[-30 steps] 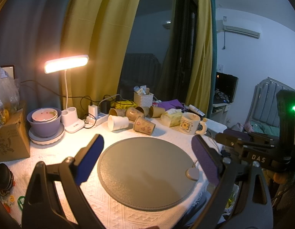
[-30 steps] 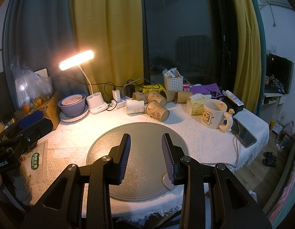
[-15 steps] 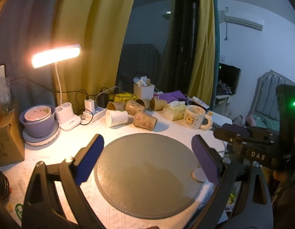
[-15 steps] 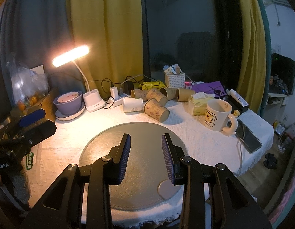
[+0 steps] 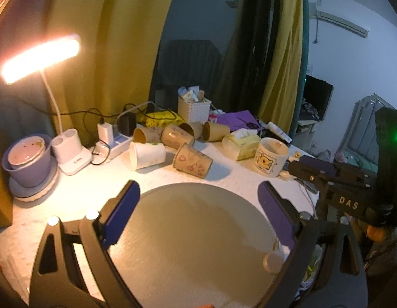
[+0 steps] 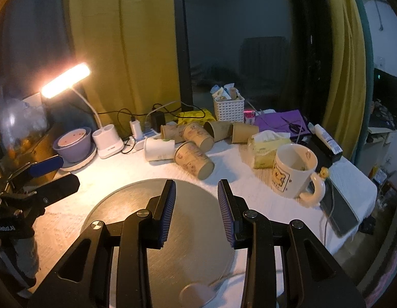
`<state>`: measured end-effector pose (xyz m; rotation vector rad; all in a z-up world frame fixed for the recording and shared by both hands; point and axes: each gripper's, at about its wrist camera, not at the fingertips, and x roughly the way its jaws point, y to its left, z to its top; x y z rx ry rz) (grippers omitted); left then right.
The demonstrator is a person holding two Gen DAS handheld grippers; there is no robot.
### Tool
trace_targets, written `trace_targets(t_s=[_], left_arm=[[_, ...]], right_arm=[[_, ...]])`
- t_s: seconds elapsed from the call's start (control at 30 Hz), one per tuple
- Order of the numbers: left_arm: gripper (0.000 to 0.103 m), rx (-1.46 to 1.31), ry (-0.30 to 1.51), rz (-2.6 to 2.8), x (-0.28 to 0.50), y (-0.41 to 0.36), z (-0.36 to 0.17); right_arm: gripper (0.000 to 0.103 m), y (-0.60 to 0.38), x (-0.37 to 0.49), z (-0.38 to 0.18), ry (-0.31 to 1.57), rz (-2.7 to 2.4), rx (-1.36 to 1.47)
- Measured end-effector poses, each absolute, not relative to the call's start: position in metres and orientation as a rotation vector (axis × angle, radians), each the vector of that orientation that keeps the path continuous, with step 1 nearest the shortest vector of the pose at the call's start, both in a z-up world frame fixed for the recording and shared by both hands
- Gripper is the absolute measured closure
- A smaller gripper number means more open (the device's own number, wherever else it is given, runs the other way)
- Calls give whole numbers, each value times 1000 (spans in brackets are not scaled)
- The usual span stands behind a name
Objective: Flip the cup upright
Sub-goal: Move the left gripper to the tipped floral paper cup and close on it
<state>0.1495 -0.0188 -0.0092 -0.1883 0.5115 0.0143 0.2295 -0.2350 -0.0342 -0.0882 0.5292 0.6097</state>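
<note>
Nearest, left gripper (image 5: pixel 198 200) spread wide with nothing between its blue pads, right gripper (image 6: pixel 196 205) parted by a narrower gap and likewise holding nothing, both poised above the round grey mat (image 5: pixel 193 233) on the white tablecloth (image 6: pixel 249 179). Just beyond the mat's far edge, a patterned paper cup (image 6: pixel 194 159) on its side, beside a white cup (image 6: pixel 158 148) also on its side. Farther back, more toppled brown cups (image 5: pixel 176 134), a cartoon mug (image 6: pixel 293 170) standing upright to the right, a lit desk lamp (image 5: pixel 39 60) to the left.
</note>
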Motion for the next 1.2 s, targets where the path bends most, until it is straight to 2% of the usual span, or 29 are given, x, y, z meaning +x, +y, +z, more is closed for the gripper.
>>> trace_targets(t_s=[0.4, 1.2], left_arm=[[9, -259, 623, 28, 241, -23, -36], [10, -608, 826, 100, 387, -3, -127]], right_arm=[[67, -238, 310, -50, 568, 622, -103], [67, -204, 436, -79, 598, 749, -154]])
